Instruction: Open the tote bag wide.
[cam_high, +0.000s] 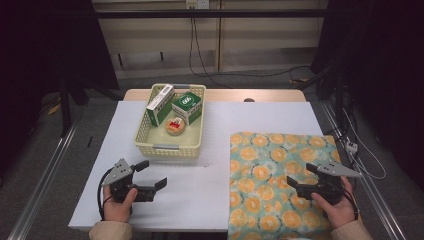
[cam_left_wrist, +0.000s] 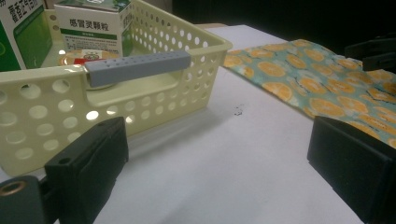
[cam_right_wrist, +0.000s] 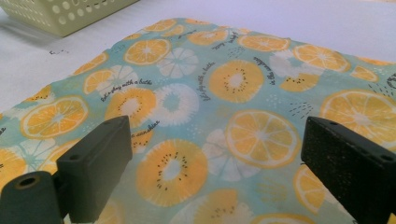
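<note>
**Both grippers wide, nothing held**

The left gripper (cam_high: 152, 175) has its jaws spread wide and empty at lower left; the basket (cam_high: 168, 146) sits just above it, apart. The right gripper (cam_high: 301, 175), jaws equally wide and empty, hovers at lower right over the cloth (cam_high: 260, 165). Boxes (cam_high: 187, 105) stand inside the basket.

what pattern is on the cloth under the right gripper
Orange and kiwi slices with white flowers on a teal cloth, clearest in the right gripper view.

A pale yellow perforated basket (cam_high: 150, 137) holding boxes stands upright beside a flat, citrus-printed cloth (cam_high: 280, 175).
</note>
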